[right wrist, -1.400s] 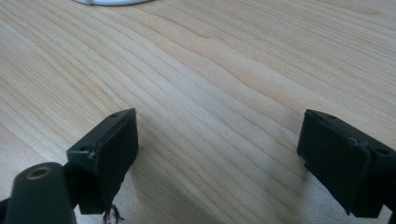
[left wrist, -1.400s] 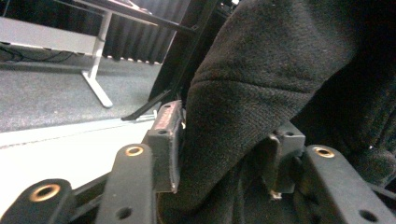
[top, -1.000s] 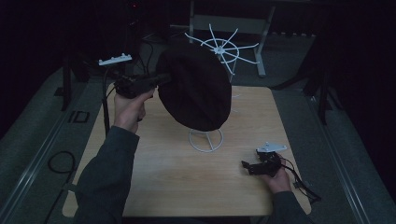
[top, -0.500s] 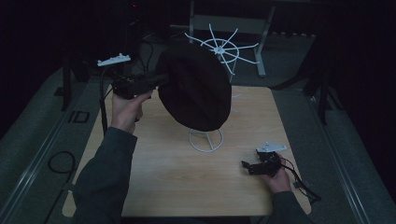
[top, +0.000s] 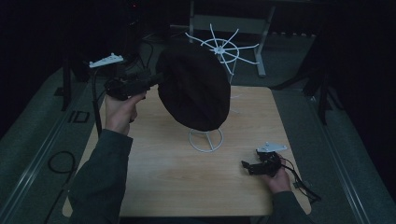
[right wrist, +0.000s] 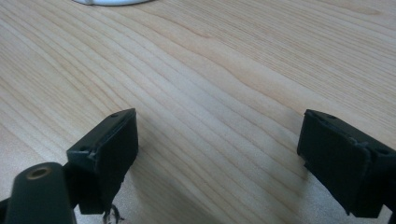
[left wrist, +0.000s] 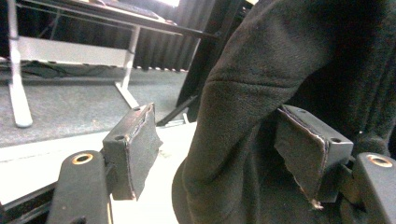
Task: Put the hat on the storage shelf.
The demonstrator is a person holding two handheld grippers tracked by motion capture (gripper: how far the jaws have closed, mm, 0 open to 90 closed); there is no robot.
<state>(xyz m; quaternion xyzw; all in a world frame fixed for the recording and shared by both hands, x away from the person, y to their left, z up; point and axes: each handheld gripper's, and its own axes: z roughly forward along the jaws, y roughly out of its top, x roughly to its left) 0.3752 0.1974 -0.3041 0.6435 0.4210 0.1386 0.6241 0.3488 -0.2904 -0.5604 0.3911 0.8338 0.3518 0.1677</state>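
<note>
The black hat (top: 195, 88) is seen hung on the white wire stand (top: 206, 140) at mid-table. The left gripper (top: 156, 78) has just been opened, its jaws spread astride the hat's brim. The right gripper (top: 246, 166) is rested on the wooden table (top: 168, 177), jaws spread, nothing between them.

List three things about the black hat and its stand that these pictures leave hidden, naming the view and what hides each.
- High view: the top of the white wire stand is covered by the black hat.
- Left gripper view: the hat's upper part runs off the frame's top edge.
- High view: the left gripper's jaw tips blur into dark fabric.
</note>
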